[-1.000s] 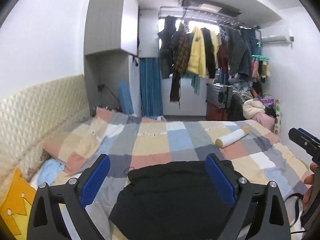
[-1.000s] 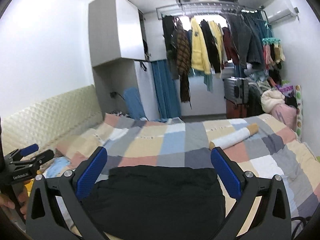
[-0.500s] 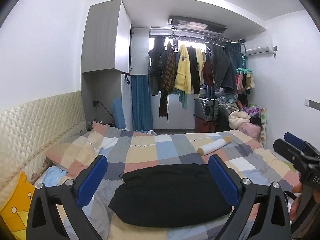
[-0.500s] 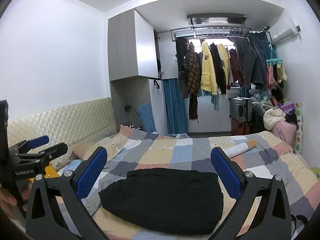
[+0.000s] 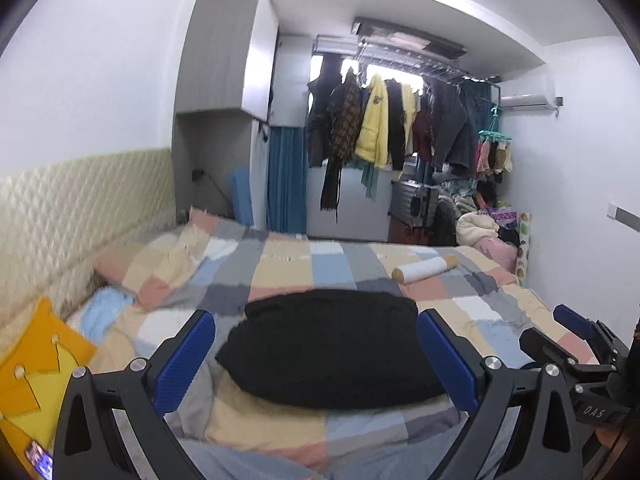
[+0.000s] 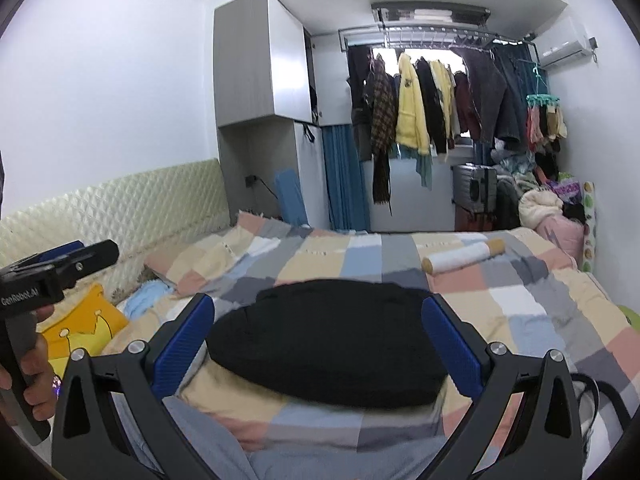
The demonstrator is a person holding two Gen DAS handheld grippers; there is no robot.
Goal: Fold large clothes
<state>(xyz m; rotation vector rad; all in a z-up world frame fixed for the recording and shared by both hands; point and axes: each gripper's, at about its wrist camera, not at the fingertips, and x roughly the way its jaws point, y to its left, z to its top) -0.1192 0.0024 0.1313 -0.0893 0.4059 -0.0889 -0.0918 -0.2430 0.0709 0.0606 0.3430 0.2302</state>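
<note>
Looks basically done: the black garment (image 5: 332,350) sits folded in a compact bundle on the bed (image 5: 280,264), right ahead of both tongs. Left tongs (image 5: 316,354) and right tongs (image 6: 318,344) are spread wide, holding nothing. Maybe just tidying left.

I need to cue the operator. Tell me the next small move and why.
Probably leave the black garment alone and lower both claws away: it already lies as a compact folded bundle on the checked bedspread, and the left claw and right claw are open, holding nothing.
</note>
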